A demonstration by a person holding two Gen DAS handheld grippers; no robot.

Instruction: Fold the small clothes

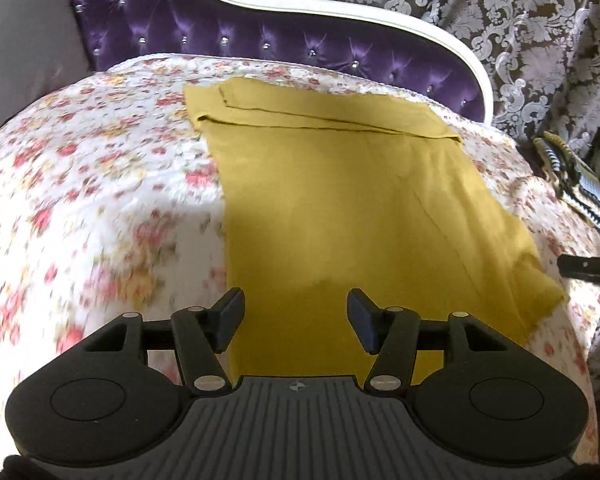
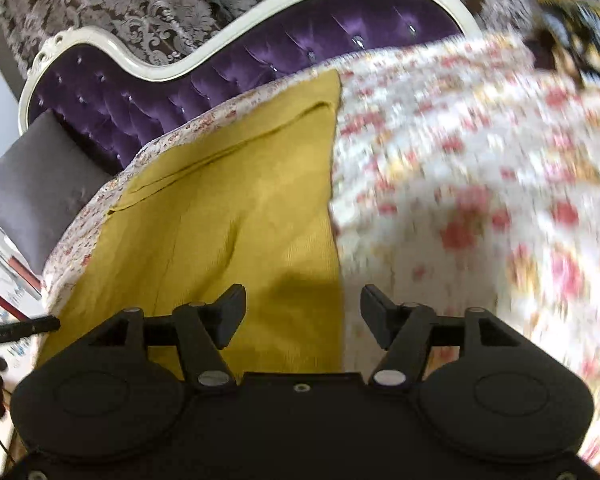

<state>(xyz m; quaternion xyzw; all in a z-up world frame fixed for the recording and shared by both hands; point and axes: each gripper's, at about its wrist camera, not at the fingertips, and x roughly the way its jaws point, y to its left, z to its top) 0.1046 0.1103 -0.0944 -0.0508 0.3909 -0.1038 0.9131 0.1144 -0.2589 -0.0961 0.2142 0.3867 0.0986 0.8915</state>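
Note:
A mustard-yellow garment [image 1: 340,184] lies flat on the flowered bedspread [image 1: 100,184], with a narrow folded band along its far end. My left gripper [image 1: 296,312] hovers open over the garment's near left part, nothing between its fingers. In the right wrist view the same garment [image 2: 228,208] fills the left half. My right gripper [image 2: 303,312] stands open above the garment's right edge, holding nothing. A tip of the right gripper [image 1: 588,268] pokes in at the left wrist view's right edge, and a tip of the left gripper [image 2: 24,328] shows at the right wrist view's left edge.
A purple tufted headboard [image 1: 260,40] with a white frame stands behind the bed, with patterned curtains [image 1: 520,32] beyond it. A grey cushion [image 2: 32,188] leans at the bed's left end. A striped yellow, black and white cloth [image 1: 572,176] lies at the bed's right edge.

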